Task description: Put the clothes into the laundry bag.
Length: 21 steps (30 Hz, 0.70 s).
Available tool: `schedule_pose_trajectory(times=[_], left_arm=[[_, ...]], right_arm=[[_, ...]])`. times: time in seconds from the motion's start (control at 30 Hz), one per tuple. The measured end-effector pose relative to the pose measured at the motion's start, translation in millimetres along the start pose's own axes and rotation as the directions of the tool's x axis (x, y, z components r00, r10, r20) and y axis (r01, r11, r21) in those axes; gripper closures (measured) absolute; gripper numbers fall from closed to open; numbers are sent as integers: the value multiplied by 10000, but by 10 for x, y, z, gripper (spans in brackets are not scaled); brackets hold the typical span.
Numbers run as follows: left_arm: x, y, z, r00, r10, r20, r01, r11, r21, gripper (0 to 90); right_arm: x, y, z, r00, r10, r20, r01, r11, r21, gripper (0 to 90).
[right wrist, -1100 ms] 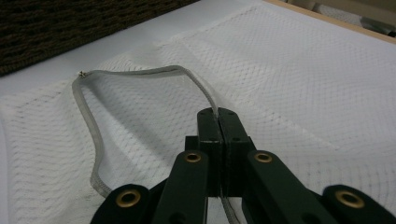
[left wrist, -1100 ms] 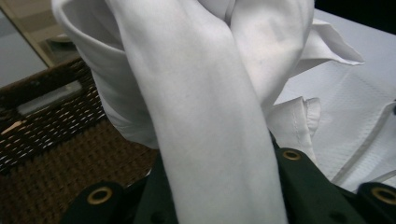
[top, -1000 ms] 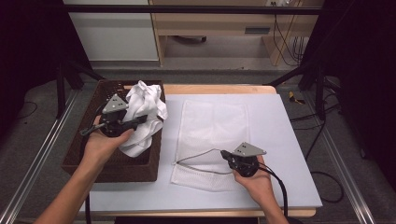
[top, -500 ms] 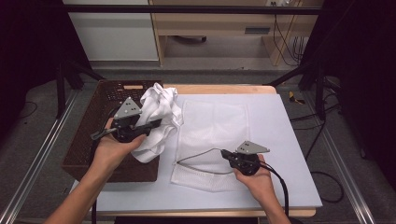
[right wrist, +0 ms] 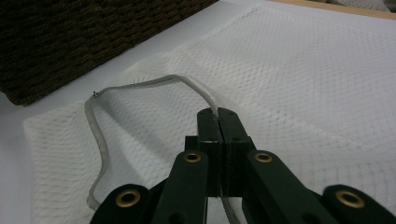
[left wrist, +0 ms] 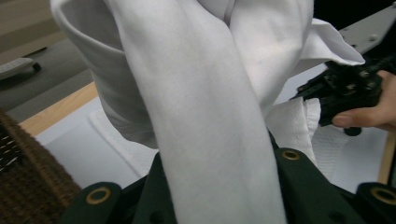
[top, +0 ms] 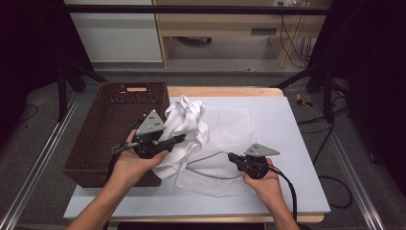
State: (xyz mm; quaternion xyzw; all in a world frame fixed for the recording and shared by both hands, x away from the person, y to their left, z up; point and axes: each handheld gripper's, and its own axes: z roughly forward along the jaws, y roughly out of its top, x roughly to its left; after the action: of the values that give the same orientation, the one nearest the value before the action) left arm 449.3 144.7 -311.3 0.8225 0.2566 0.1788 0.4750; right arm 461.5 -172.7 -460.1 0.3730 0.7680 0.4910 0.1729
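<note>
Left gripper [top: 178,139] clamps white garment [top: 187,125], right gripper [top: 231,156] pinches mesh bag [top: 225,139] rim shut; bag mouth may collapse, snagging cloth.

No text, label, brand, number or sign can be read on anything in these views; every surface is plain or too blurred.

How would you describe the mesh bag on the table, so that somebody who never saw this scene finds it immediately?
Start at the white table; right of the brown woven basket, the mesh bag lies flat in the middle. Its grey-edged opening faces the person, and the right gripper pinches that edge. Unlike the bunched white cloth held up by the left gripper, it is netted and see-through.
</note>
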Motion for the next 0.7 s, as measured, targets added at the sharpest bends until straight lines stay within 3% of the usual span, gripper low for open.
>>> schedule_pose_trajectory(times=[0.37,0.63,0.7], left_arm=[[-430,-124,191,9943,88,1059,-86,10000,-27,739],[-554,-293,382,9910,76,1334,-121,9994,333,738],[-572,-325,430,9899,163,1410,-228,9987,446,738]], right_arm=[[-20,-1,3,9999,148,-57,-148,9999,-20,894],[-30,-4,4,9995,288,-108,-289,9996,-32,894],[-36,-2,4,9977,625,-272,-629,9979,-155,894]])
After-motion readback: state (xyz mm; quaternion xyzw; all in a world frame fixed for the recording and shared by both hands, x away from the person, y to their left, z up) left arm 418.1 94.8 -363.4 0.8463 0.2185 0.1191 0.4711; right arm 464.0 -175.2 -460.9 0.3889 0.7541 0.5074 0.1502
